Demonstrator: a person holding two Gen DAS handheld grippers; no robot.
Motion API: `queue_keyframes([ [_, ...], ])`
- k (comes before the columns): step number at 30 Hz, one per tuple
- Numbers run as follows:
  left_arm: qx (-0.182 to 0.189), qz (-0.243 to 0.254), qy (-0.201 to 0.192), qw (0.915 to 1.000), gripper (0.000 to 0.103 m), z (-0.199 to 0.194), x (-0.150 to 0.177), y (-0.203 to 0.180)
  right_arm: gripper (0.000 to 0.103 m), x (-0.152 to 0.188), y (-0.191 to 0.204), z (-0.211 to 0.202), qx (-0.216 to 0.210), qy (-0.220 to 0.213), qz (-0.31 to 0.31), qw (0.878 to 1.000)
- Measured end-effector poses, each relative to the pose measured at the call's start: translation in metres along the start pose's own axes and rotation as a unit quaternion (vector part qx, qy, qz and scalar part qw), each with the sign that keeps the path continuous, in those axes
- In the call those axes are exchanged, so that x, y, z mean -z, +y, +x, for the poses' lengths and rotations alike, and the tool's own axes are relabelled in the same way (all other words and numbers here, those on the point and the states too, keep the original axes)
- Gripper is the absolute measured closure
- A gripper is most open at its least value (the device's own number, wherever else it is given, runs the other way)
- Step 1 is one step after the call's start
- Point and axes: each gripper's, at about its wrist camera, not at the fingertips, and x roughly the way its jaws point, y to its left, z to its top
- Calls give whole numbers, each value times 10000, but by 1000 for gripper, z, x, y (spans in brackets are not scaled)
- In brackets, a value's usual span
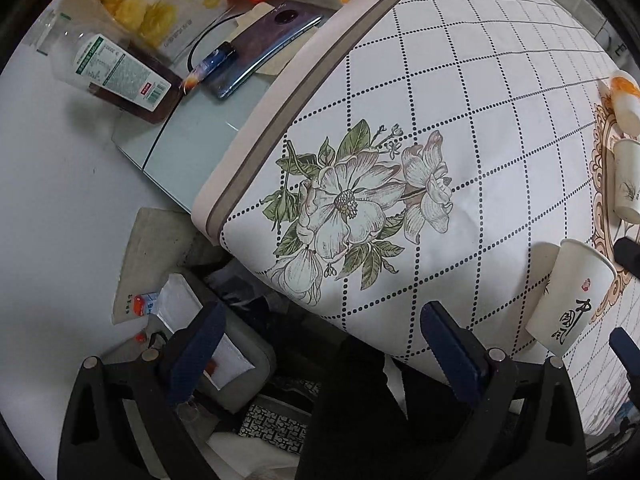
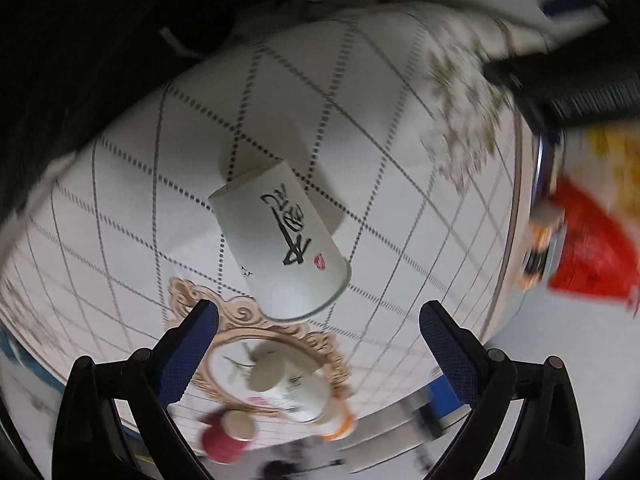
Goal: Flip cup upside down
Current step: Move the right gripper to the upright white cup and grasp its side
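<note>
Cup [image 2: 280, 240] stands on the tablecloth [image 2: 132, 184], clear of the spread, empty right hand-held gripper [image 2: 320, 336].

We held our left gripper [image 1: 322, 334] with its blue-padded jaws spread wide and nothing between them. Our right gripper [image 2: 320, 334] likewise gaped wide, its pads gripping nothing.

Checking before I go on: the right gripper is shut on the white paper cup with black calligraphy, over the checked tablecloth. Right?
Not quite. The right gripper is open, not shut on anything: in the right wrist view its fingers stand wide apart, and the white paper cup with black calligraphy sits ahead of them, untouched. The rest holds: the cup is over the checked tablecloth.
</note>
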Motion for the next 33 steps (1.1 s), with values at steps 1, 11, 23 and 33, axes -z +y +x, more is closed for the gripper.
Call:
queue_keyframes([
  [1, -1, -20, 4, 10000, 3, 1, 0, 0, 1, -2, 4, 2, 95, -23, -203, 9997],
  [11, -11, -178, 91, 9998, 3, 11, 2, 6, 1, -5, 40, 22, 627, -138, -1792, 9817],
  [23, -12, -206, 207, 9996, 3, 25, 3, 8, 9, -12, 57, 38, 880, -251, -2636, 9603],
  [33, -20, -101, 218, 9997, 3, 28, 2, 6, 21, -19, 67, 53, 928, -196, -2918, 9518],
])
